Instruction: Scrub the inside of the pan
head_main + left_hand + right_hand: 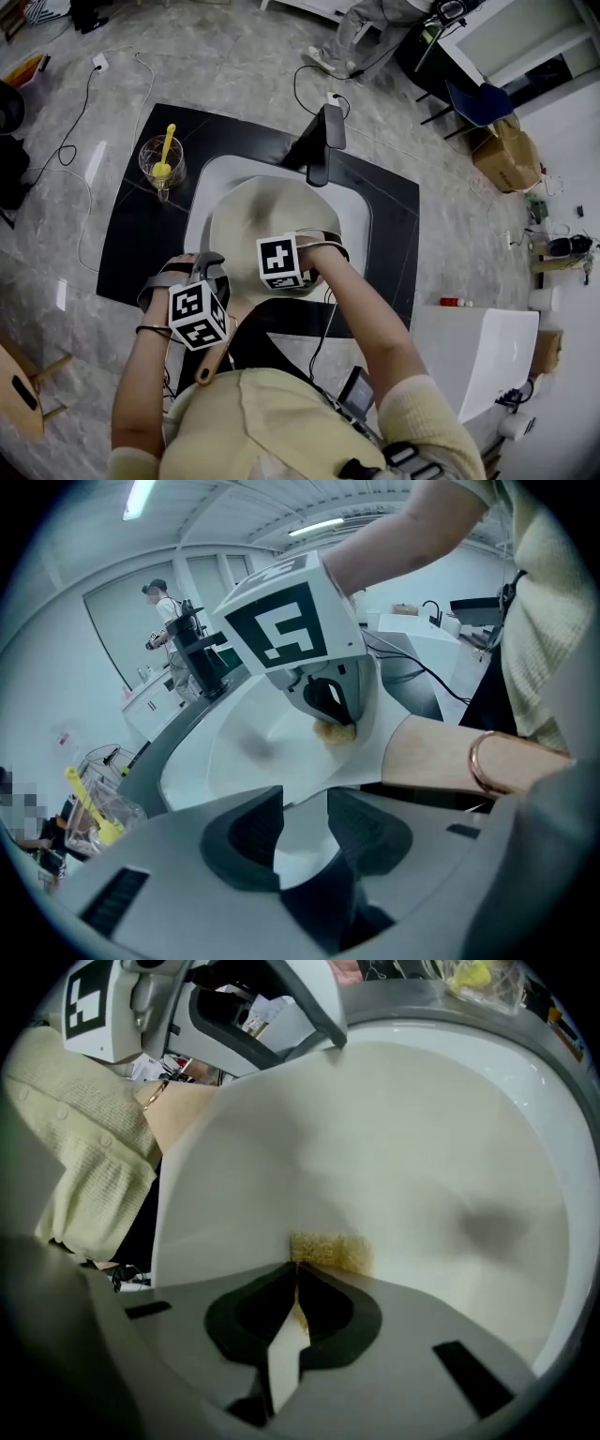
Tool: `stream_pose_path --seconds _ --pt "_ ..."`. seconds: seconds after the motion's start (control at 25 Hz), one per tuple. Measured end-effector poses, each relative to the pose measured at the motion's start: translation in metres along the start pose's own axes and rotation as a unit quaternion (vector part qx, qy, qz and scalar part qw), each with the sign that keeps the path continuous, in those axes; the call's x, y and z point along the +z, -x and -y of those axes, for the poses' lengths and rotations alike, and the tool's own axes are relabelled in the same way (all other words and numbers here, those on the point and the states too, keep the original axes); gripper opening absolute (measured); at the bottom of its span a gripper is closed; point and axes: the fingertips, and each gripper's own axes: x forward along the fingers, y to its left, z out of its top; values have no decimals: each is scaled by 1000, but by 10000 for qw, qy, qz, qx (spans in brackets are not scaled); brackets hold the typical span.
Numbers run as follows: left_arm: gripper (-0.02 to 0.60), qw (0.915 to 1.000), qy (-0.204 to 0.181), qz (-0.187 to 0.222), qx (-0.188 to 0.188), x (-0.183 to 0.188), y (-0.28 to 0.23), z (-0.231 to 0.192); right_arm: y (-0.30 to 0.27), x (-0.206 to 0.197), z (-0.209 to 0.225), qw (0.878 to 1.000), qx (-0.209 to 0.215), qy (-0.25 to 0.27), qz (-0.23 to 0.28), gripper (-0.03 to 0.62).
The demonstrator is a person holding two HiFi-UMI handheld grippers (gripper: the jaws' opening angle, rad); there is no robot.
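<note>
A cream pan (251, 214) lies tilted in the white sink (362, 212). Its wooden handle (212, 362) points toward me. My left gripper (221, 292) stands at the pan's near edge, its jaws closed on the pale base of the handle (302, 829). Inside the pan (403, 1138), my right gripper (296, 1283) is shut on a yellow sponge (330, 1251), which presses against the inner wall. The left gripper view shows the right gripper (328, 703) and the sponge (336, 731) low in the pan (248, 752).
A glass cup with a yellow brush (161, 161) stands on the black counter (141, 246) left of the sink. A black tap (319, 142) rises behind the pan. A person's legs (361, 33) are on the floor at the back. A white unit (478, 347) sits to the right.
</note>
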Motion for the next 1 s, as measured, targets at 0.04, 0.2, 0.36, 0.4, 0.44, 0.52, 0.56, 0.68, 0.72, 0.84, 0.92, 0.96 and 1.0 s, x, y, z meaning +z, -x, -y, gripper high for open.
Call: stream_pose_path --seconds 0.04,0.2,0.36,0.4,0.44,0.52,0.56,0.68,0.72,0.84,0.92,0.96,1.0 --pt "152 10000 1 1 1 0 0 0 -1 -4 0 9999 7 -35 -102 26" --pt "152 10000 5 11 1 0 0 1 -3 -21 5 9978 -73 -271 -605 25" --pt "152 10000 24 15 4 -1 0 0 -2 -40 18 9921 -357 -445 -1115 25" --pt "152 10000 26 17 6 -1 0 0 -2 -44 22 9906 -450 -487 -1193 25" --pt "152 10000 27 19 11 0 0 0 -1 -48 27 9891 -552 -529 -1259 25" --pt "152 10000 34 27 16 0 0 0 -1 -56 38 9855 -772 -590 -1393 25" --pt "152 10000 39 30 17 0 1 1 -2 -60 43 9836 -877 -610 -1456 25" --pt "152 10000 52 37 14 0 1 0 -4 -67 58 9789 -1168 -692 -1527 25" --pt "152 10000 57 37 13 0 0 0 -3 -68 62 9774 -1261 -730 -1533 25" --pt "152 10000 66 38 15 -1 0 0 -1 -73 74 9722 -1524 -845 -1563 25" --pt "152 10000 72 41 20 -1 0 0 0 -77 83 9681 -1710 -921 -1581 25" --pt "152 10000 78 43 22 -1 0 0 0 -79 87 9661 -1793 -967 -1585 25" --pt "152 9999 86 46 24 -1 0 0 1 -80 90 9643 -1865 -1021 -1580 25"
